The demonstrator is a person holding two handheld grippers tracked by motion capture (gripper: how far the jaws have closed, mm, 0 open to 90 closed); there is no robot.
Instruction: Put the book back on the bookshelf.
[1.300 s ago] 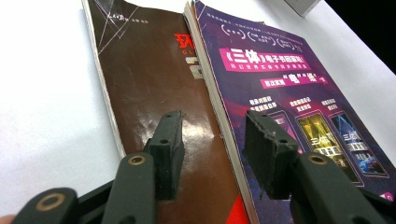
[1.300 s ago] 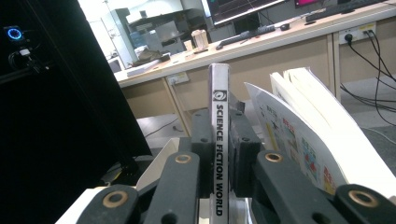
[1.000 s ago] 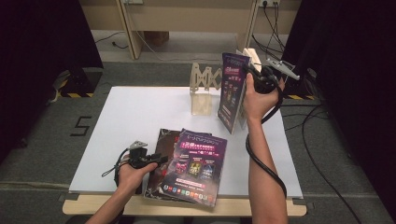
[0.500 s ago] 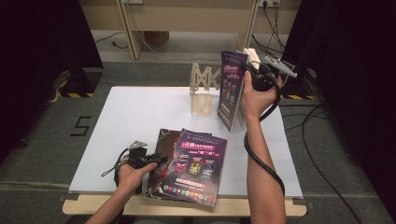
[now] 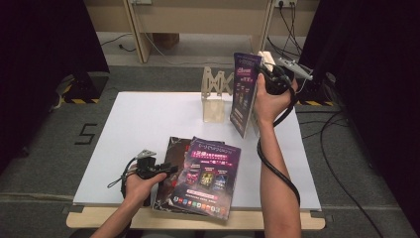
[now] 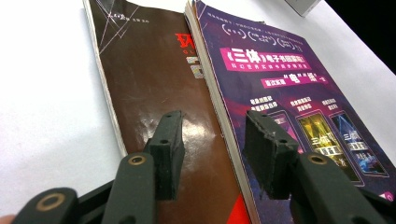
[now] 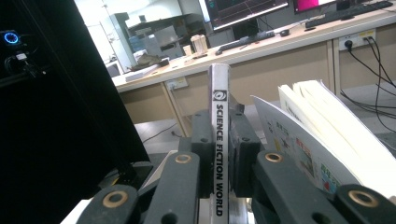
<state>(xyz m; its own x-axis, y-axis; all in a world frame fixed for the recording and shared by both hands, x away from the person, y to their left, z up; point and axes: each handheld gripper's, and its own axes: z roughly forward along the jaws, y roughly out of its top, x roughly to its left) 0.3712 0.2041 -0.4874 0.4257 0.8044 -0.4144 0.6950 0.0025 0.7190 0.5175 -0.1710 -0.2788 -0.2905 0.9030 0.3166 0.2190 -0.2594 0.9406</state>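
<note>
High view: my right gripper (image 5: 265, 74) is clamped on the upright magazine (image 5: 245, 94) by its spine. My left gripper (image 6: 212, 140) hovers with jaws apart over the brown magazine (image 6: 154, 79).

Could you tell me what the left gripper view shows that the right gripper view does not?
Left gripper view alone: the left gripper, jaws apart with nothing between them, hovers over a brown magazine and the purple magazine overlapping it, both flat on the white table.

Right gripper view alone: the right gripper is shut on the spine of a held magazine printed SCIENCE FICTION WORLD, pages fanning to one side, with desks and monitors behind.

Both: black gripper jaws rising from the bottom edge, and a magazine.
</note>
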